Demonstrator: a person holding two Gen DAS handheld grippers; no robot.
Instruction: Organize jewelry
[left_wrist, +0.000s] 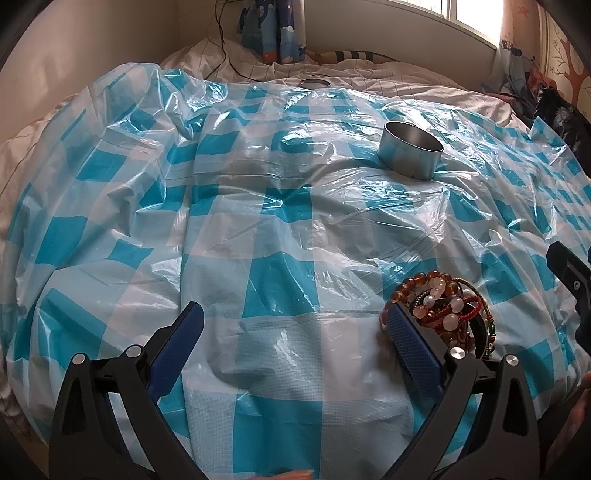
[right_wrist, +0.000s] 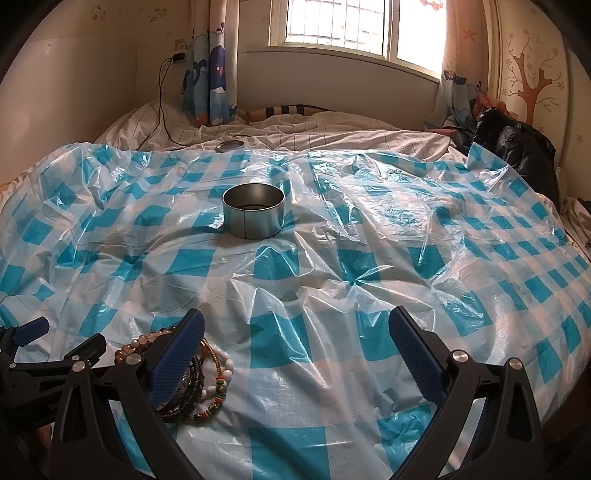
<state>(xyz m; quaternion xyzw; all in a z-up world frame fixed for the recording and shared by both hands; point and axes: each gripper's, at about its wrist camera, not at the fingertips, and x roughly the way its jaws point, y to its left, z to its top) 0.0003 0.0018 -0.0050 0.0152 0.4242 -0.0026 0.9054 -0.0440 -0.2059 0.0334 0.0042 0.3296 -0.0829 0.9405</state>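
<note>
Left hand-held gripper (left_wrist: 291, 325): jaws spread wide, nothing between them, low over the sheet; its right finger partly covers the bracelets.
Right hand-held gripper (right_wrist: 295, 332): jaws likewise wide apart and empty; its left finger overlaps the same pile.
Bracelets (left_wrist: 447, 310): a heap of beaded strands, amber, pale pink, red cord, green and dark, lying on the sheet between the two grippers, near the front edge.
Tin (right_wrist: 253, 211): round, open, silvery, upright on the sheet, well apart from the bracelets and further back toward the middle.
Lid (right_wrist: 230, 146): flat round metal piece at the sheet's far edge, on the bedding.
Sheet (right_wrist: 369, 258): thin crinkled plastic, blue and white checks, glossy with window glare, spread over the bed.
Bed (right_wrist: 332, 129): pale bedding with thin lines, rumpled, showing beyond the sheet.
Room: window (right_wrist: 354, 26) bright behind the bed; cartoon-print curtain (right_wrist: 210, 74) at its left; black cable (right_wrist: 162, 99) trailing from a wall socket onto the bedding; tree decal (right_wrist: 532, 81) on the right wall; dark bundle (right_wrist: 517, 144) in the right corner.
</note>
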